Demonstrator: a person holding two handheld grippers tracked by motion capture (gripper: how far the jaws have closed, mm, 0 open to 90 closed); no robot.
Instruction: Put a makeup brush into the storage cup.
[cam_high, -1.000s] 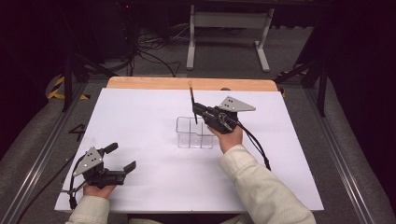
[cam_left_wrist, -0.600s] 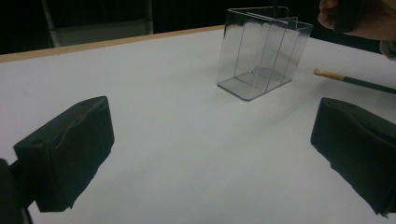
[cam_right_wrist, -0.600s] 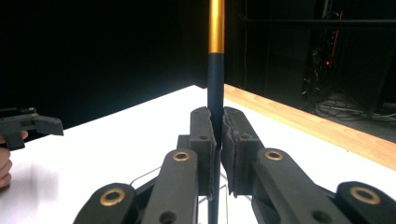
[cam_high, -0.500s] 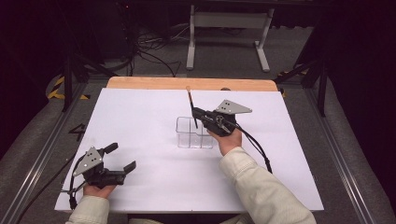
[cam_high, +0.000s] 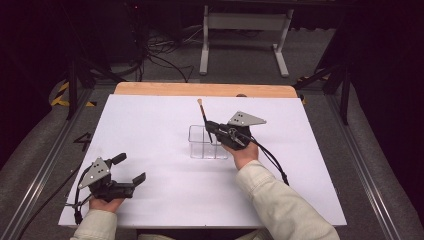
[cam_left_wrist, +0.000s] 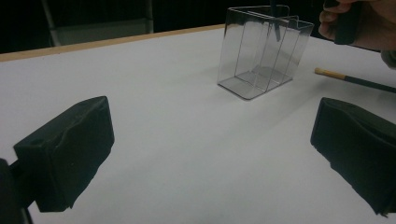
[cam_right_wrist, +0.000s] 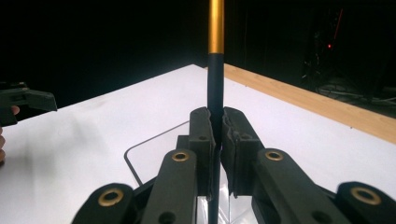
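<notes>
A clear plastic container (cam_high: 207, 142) with dividers stands mid-table, also seen in the left gripper view (cam_left_wrist: 261, 60). My right gripper (cam_high: 212, 129) hovers over its right part, shut on a thin dark brush (cam_high: 202, 115) held nearly upright. In the right gripper view the pads (cam_right_wrist: 233, 135) clamp the dark shaft below its golden band (cam_right_wrist: 215, 28), with the container's rim (cam_right_wrist: 154, 140) beneath. The brush's lower end (cam_left_wrist: 275, 23) dips into the container. My left gripper (cam_high: 129, 170) rests at the front left, open and empty (cam_left_wrist: 210, 154).
The white table sheet (cam_high: 150, 130) has a wooden edge (cam_high: 200, 90) at the far side. A second dark stick with a pale tip (cam_left_wrist: 355, 81) lies on the sheet beside the container. A black cable (cam_high: 270, 157) trails from the right gripper.
The right gripper and its brush have shifted slightly left and down over the container. The left gripper has stayed still.
</notes>
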